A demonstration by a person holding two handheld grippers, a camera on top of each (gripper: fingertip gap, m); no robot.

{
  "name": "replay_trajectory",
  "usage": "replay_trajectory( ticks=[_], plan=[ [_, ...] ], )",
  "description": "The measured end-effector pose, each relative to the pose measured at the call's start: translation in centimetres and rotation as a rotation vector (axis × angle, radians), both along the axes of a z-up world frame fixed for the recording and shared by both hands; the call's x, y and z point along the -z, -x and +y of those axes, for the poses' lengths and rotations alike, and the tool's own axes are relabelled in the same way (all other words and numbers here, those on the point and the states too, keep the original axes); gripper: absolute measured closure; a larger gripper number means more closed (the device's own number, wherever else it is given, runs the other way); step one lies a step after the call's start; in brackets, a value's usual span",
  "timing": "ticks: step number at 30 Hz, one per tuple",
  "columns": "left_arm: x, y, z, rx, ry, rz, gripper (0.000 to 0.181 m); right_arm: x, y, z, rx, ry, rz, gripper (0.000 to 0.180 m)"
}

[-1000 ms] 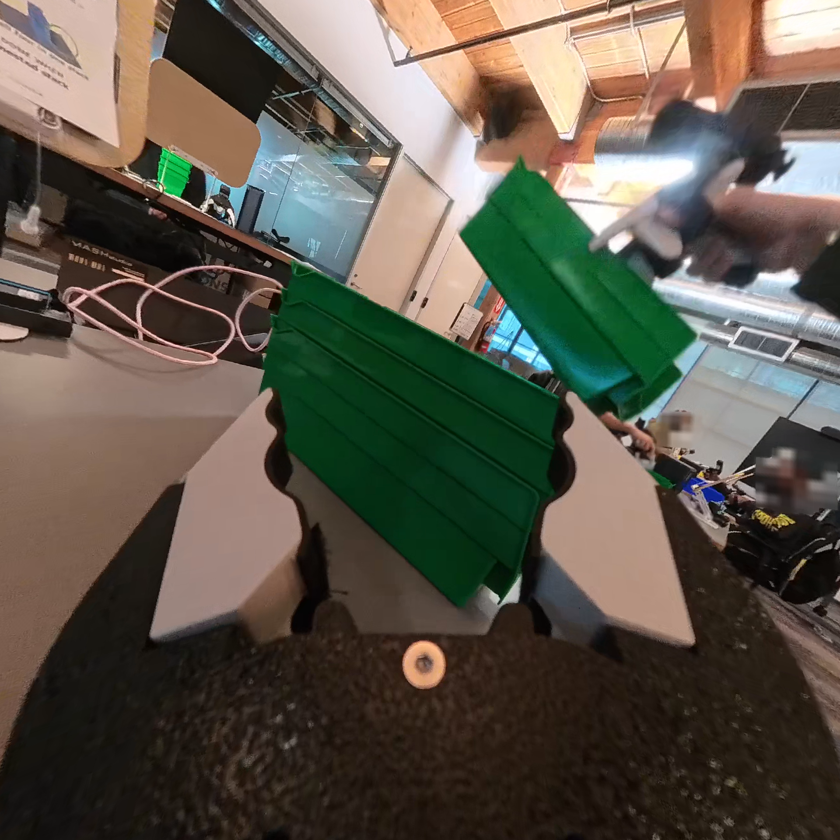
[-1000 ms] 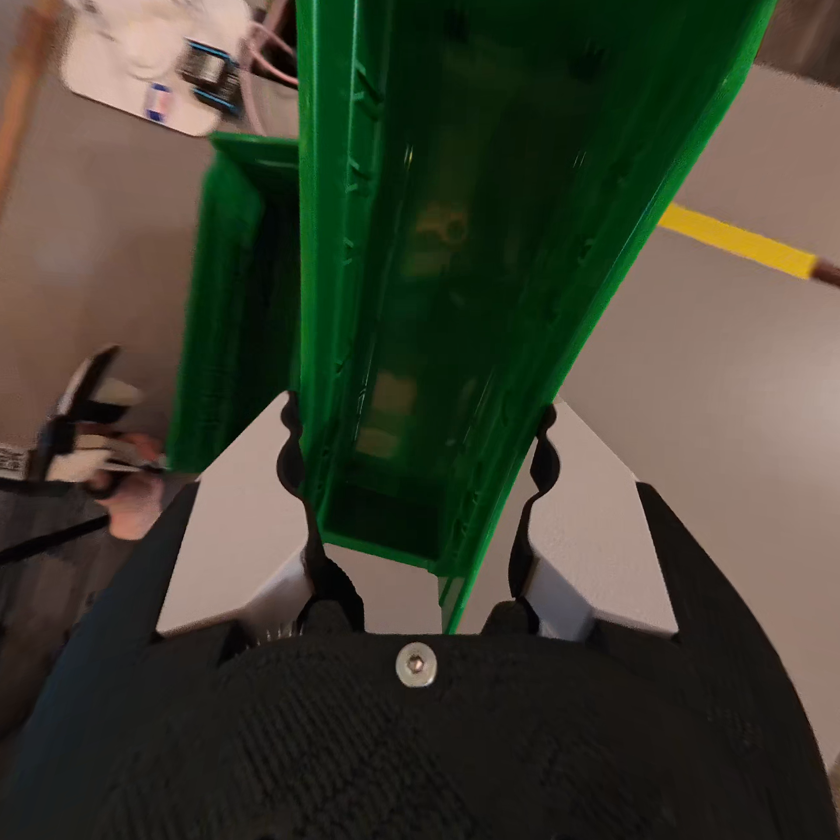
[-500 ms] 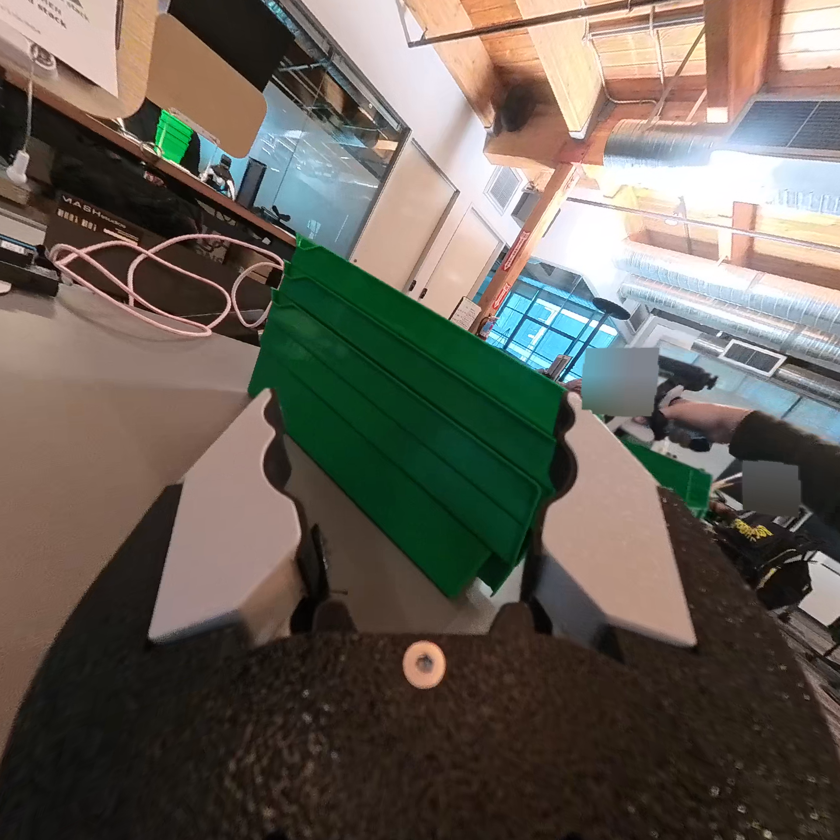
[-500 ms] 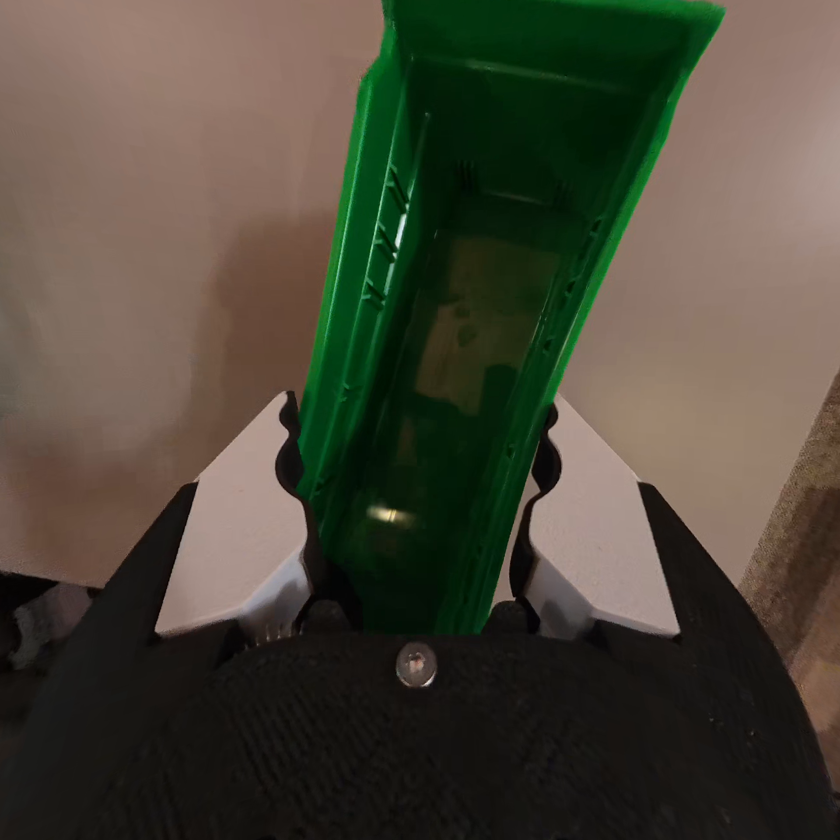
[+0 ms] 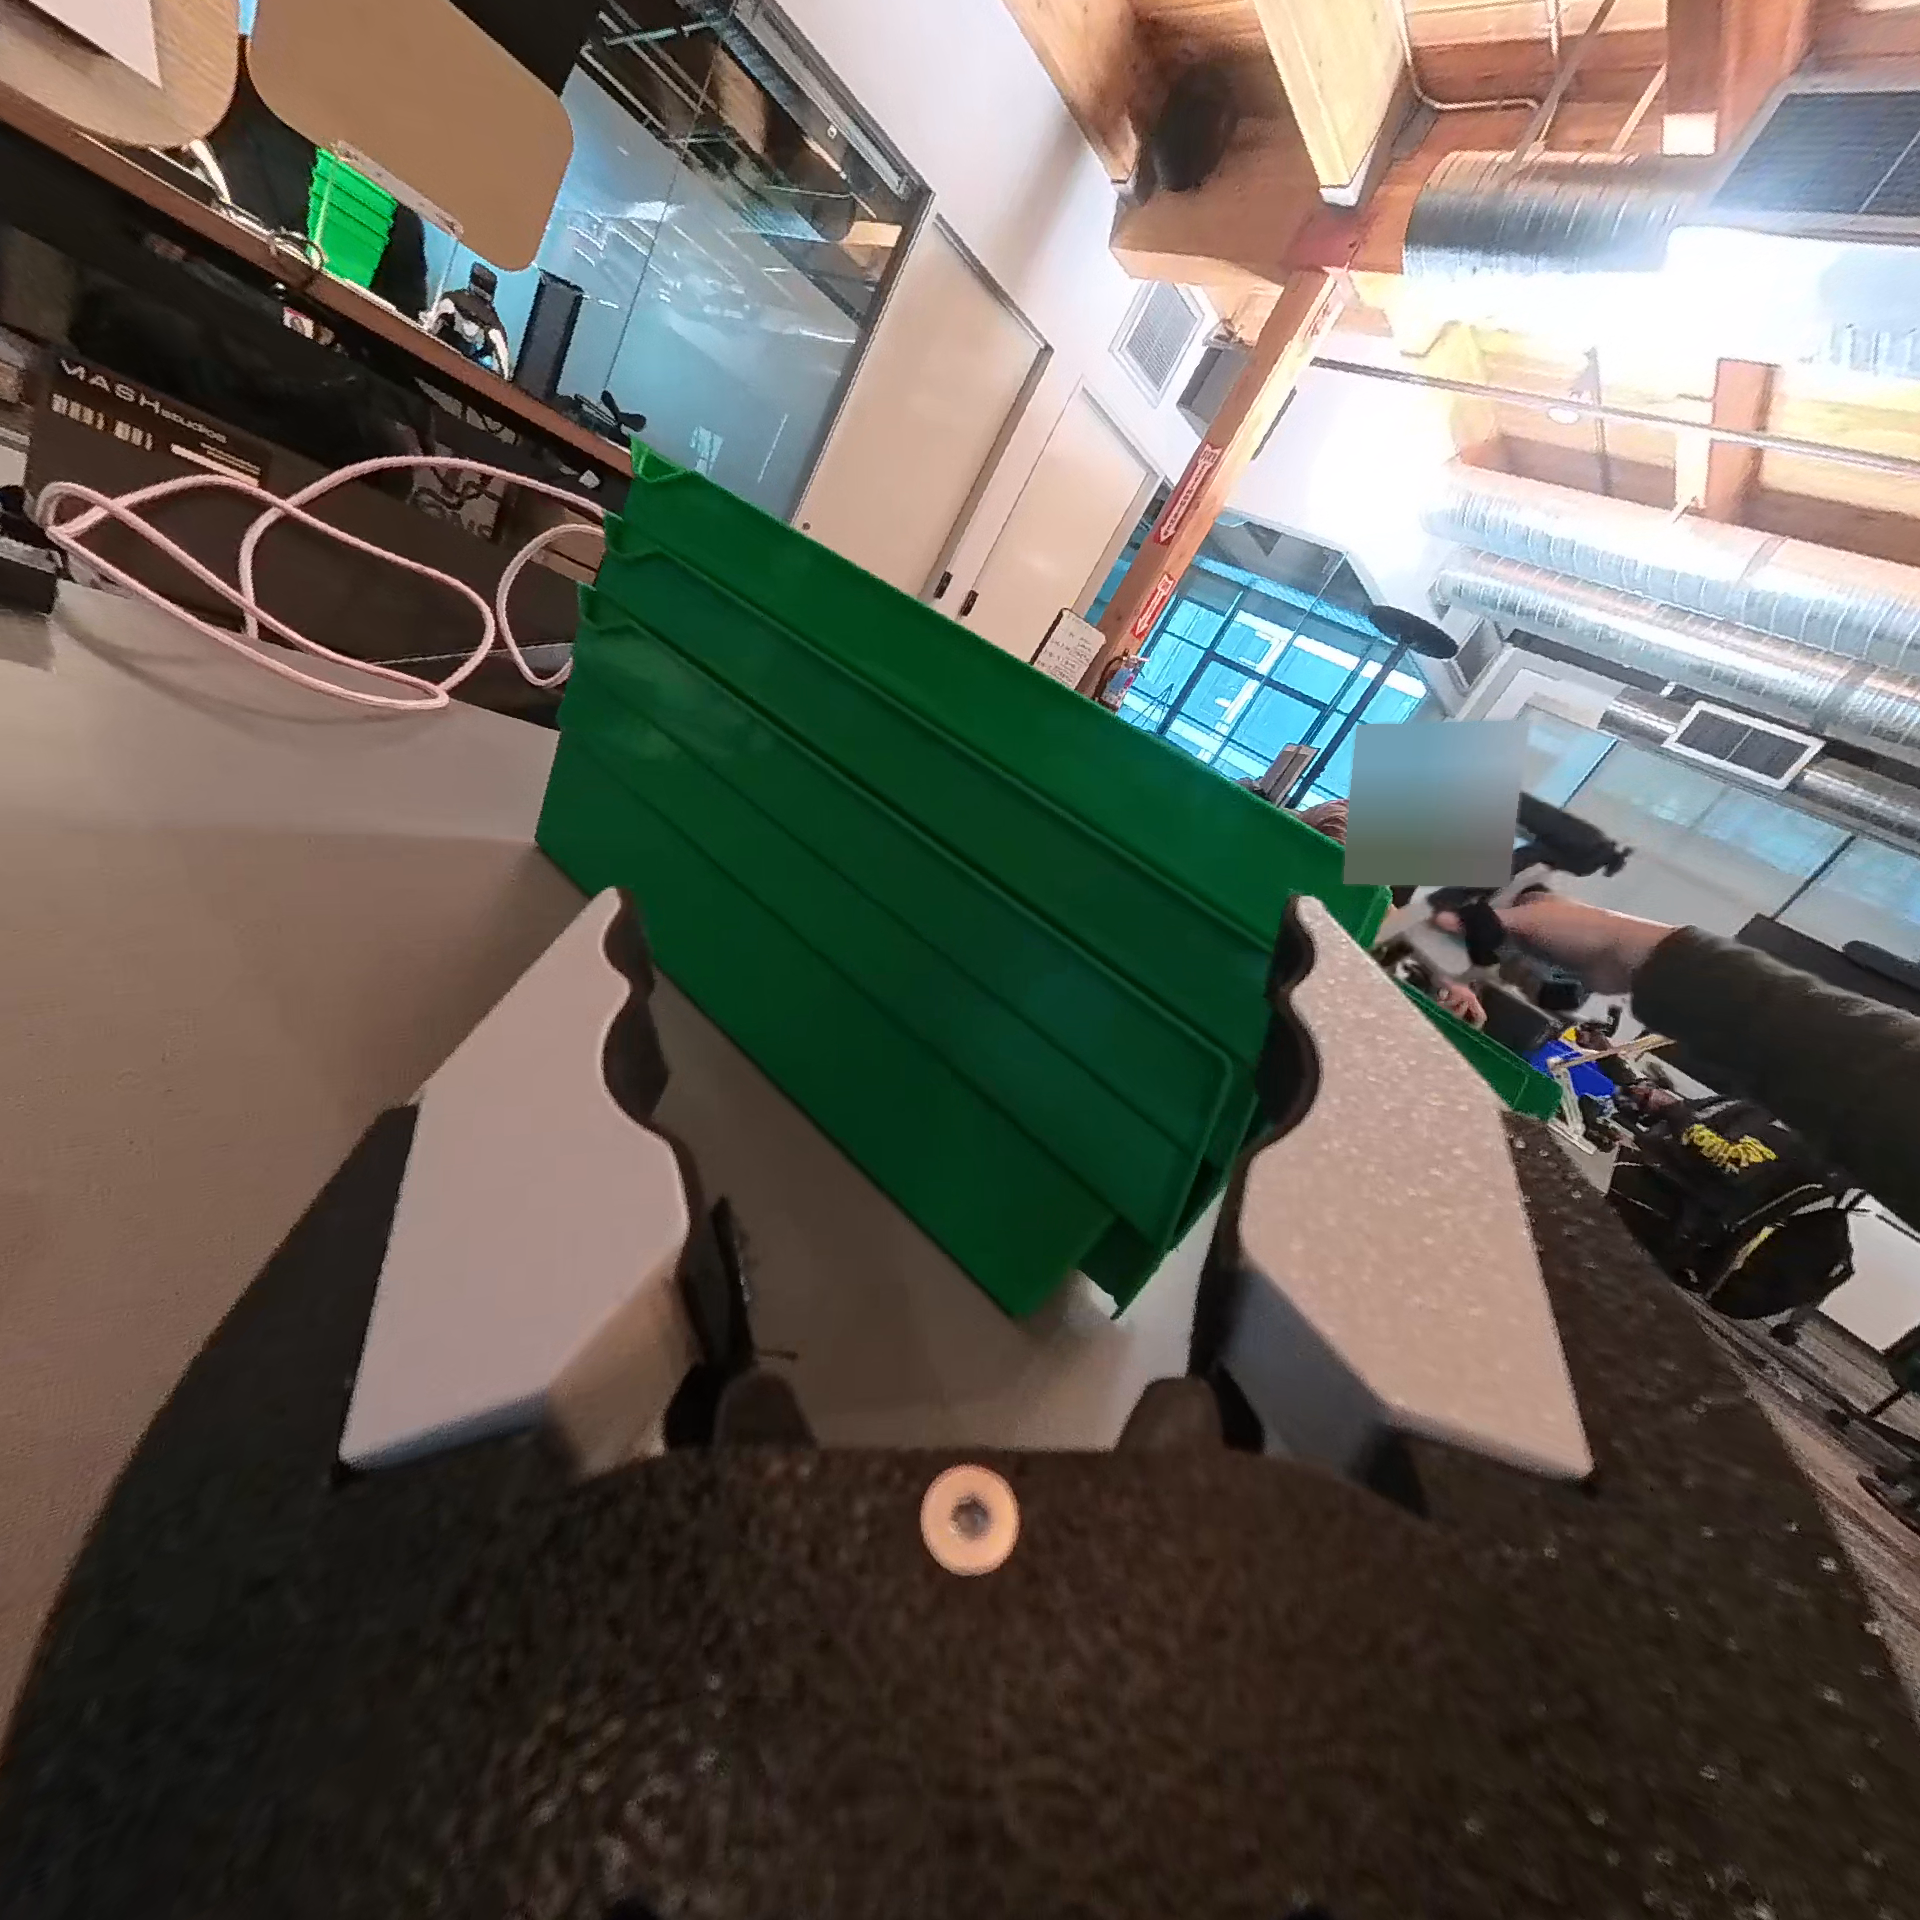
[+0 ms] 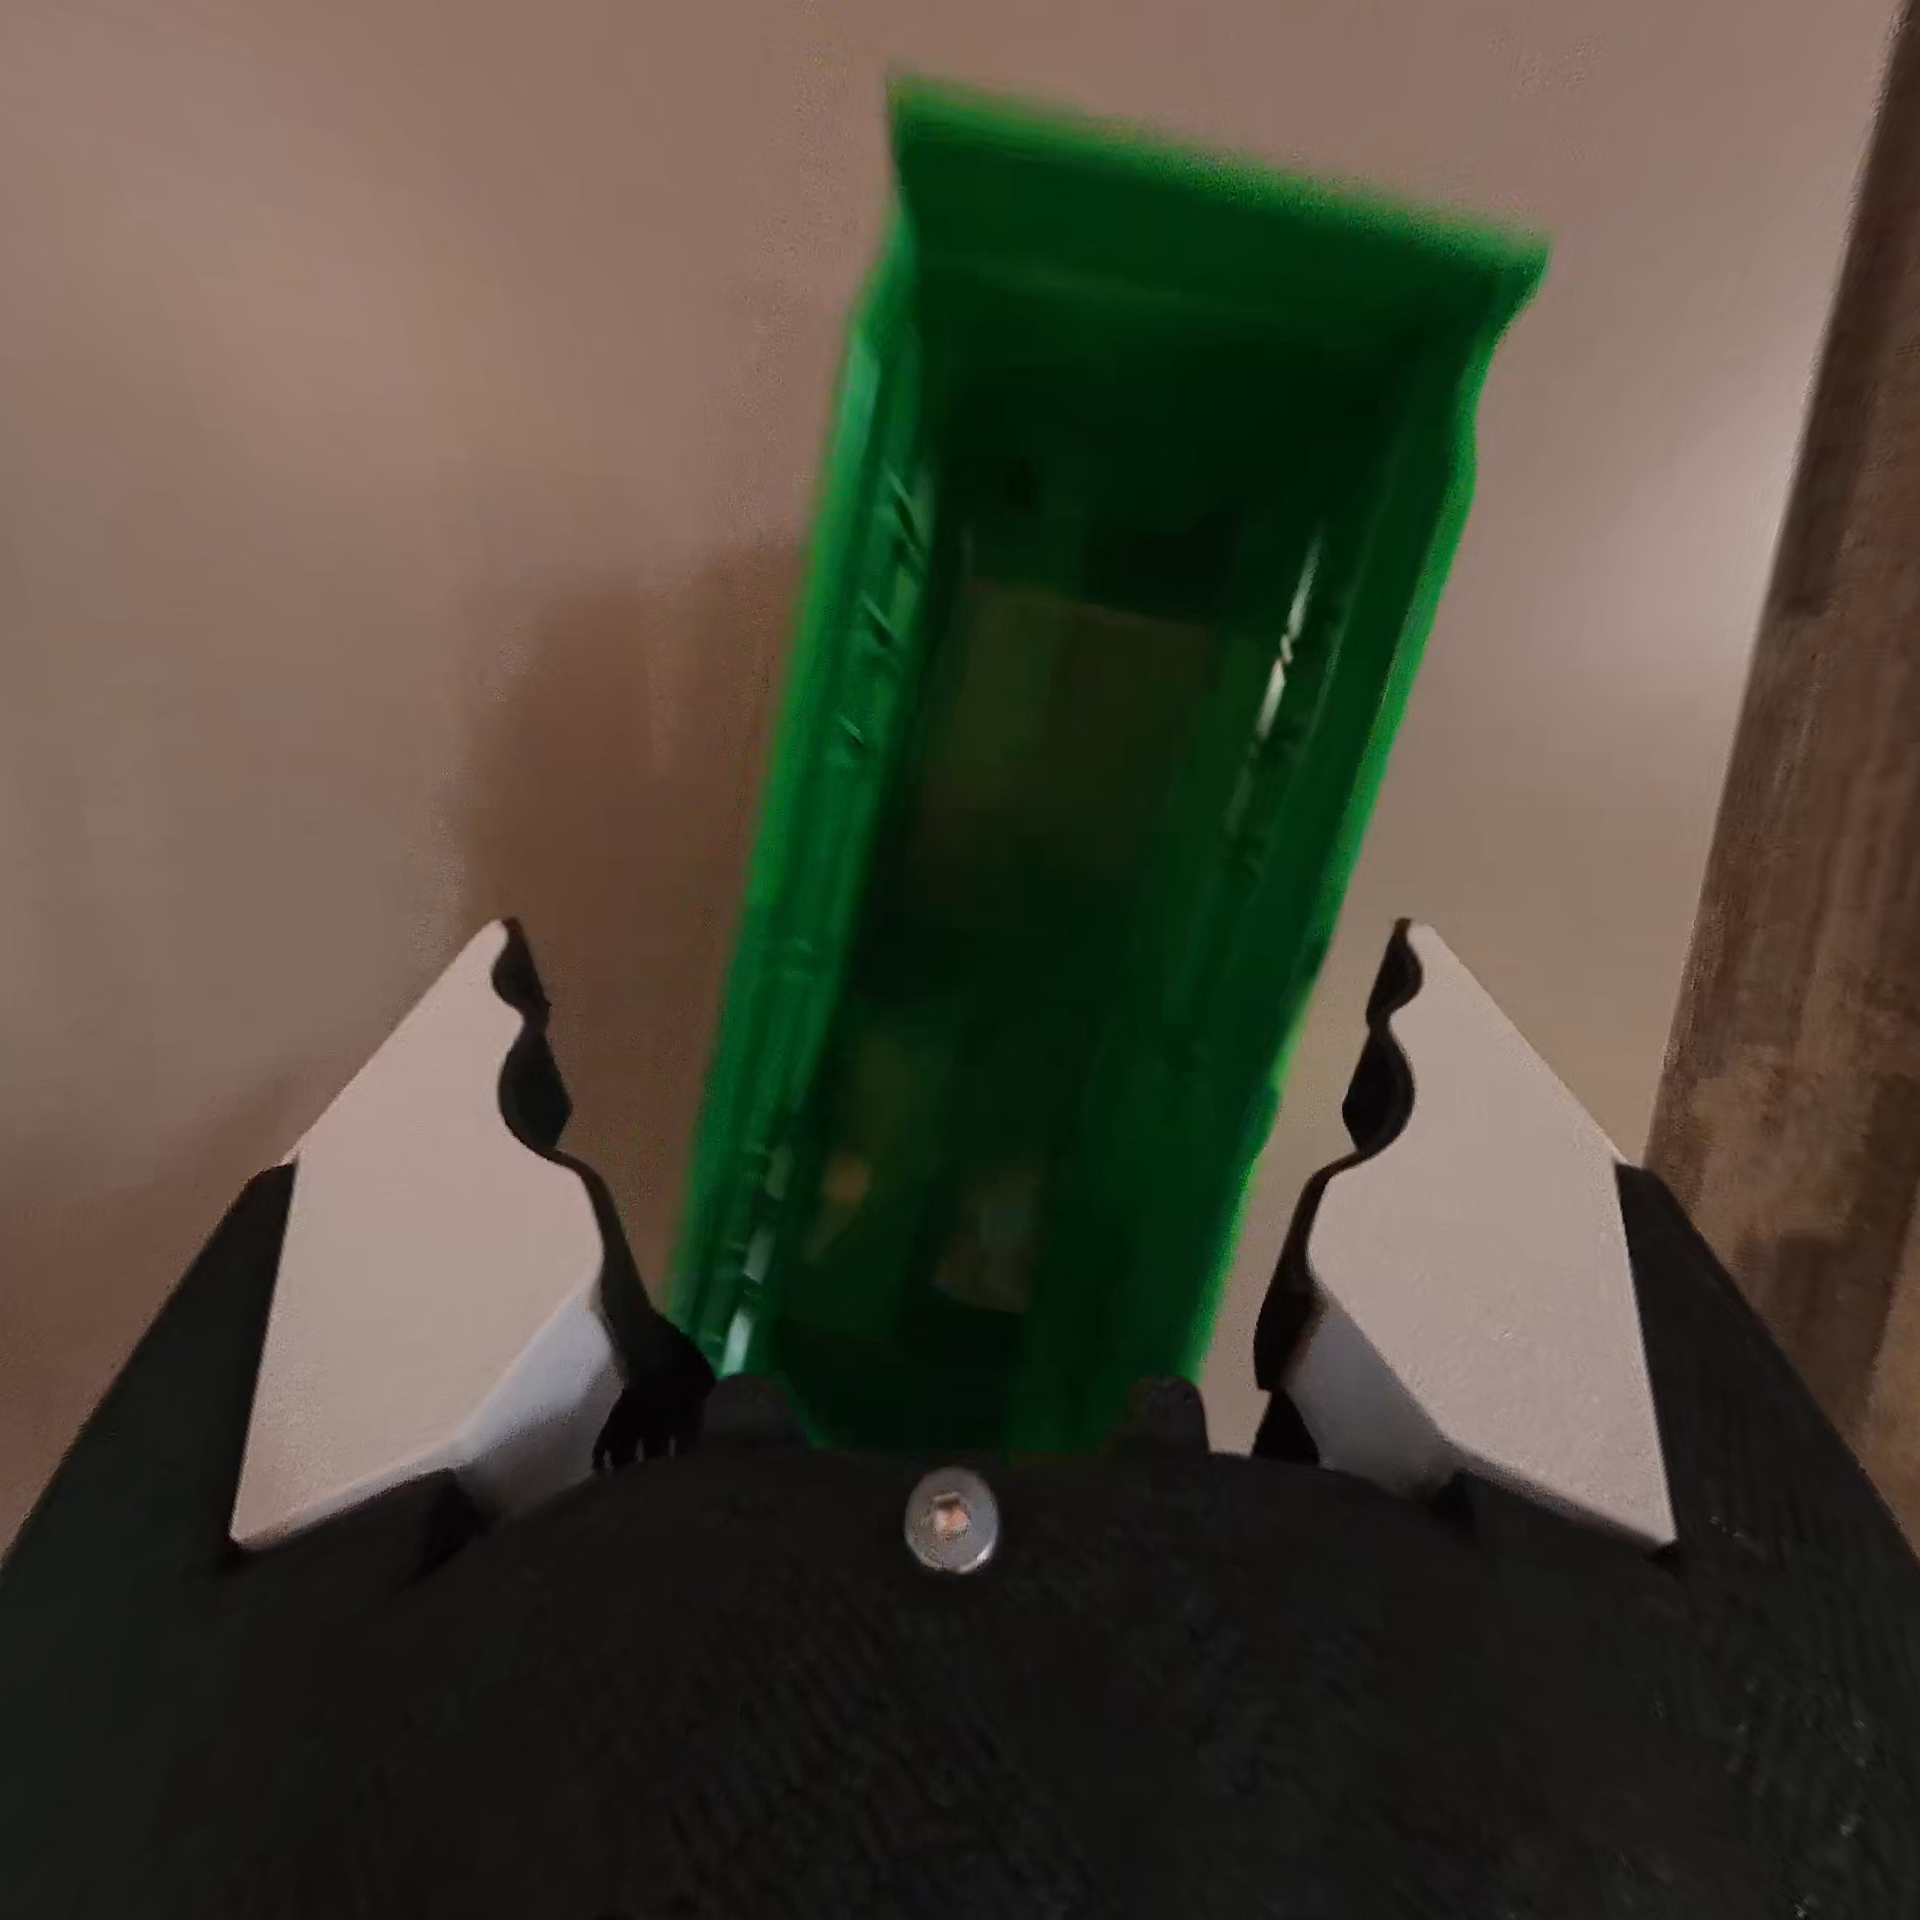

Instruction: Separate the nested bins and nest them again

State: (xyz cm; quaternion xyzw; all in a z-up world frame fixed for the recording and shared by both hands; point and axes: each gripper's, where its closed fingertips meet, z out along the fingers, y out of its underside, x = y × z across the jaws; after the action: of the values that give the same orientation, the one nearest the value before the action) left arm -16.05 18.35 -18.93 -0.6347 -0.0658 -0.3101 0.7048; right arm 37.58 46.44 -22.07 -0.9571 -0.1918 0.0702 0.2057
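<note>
Right wrist view: right gripper [image 6: 956, 1049] fingers spread, clear of green bin [image 6: 1091, 831]; left gripper [image 5: 951, 1049] fingers grip nested bins [image 5: 904, 894].

A pink cable [image 5: 312, 623] loops across the grey worktop [image 5: 208, 935] beside a dark box [image 5: 156, 447]. Behind, a glass partition [image 5: 727, 312] and pale doors [image 5: 935, 416] stand beneath timber beams [image 5: 1340, 94] and silver ducting [image 5: 1662, 613]. Wood-grain flooring [image 6: 1808, 727] edges the worktop.

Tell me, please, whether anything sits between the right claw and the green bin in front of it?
Nothing visible does. The single green bin lies directly between the open fingers of the right claw on the bare beige table, with gaps on both sides.
</note>
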Motion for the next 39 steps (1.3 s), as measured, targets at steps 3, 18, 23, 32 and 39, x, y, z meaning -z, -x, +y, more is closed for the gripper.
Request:
replay_trajectory(
  ticks=[3, 18, 23, 32, 39],
  plan=[
    [0.0, 0.1, 0.1, -0.004, 0.004, -0.004, 0.064, -5.7, 8.6, -0.4, -0.08, -0.182, 0.206, 0.039],
    [-0.4, -0.7, -0.3, 0.06, -0.026, -0.05, 0.061, -6.9, 48.6, -17.7, -0.595, 0.134, 0.131, 0.028],
    [0.0, -0.3, 0.1, 0.067, 0.0, -0.086, 0.059, -4.9, 49.9, -15.6, -0.488, 0.119, -0.087, 0.03],
    [0.2, 0.3, 0.4, 0.08, 0.011, -0.151, 0.059, -5.4, 49.6, -15.5, -0.427, 0.142, -0.192, 0.082],
    [0.3, 0.3, 0.5, 0.081, 0.018, -0.16, 0.059, -7.7, 49.7, -15.9, -0.481, 0.131, -0.155, 0.086]
  ],
)
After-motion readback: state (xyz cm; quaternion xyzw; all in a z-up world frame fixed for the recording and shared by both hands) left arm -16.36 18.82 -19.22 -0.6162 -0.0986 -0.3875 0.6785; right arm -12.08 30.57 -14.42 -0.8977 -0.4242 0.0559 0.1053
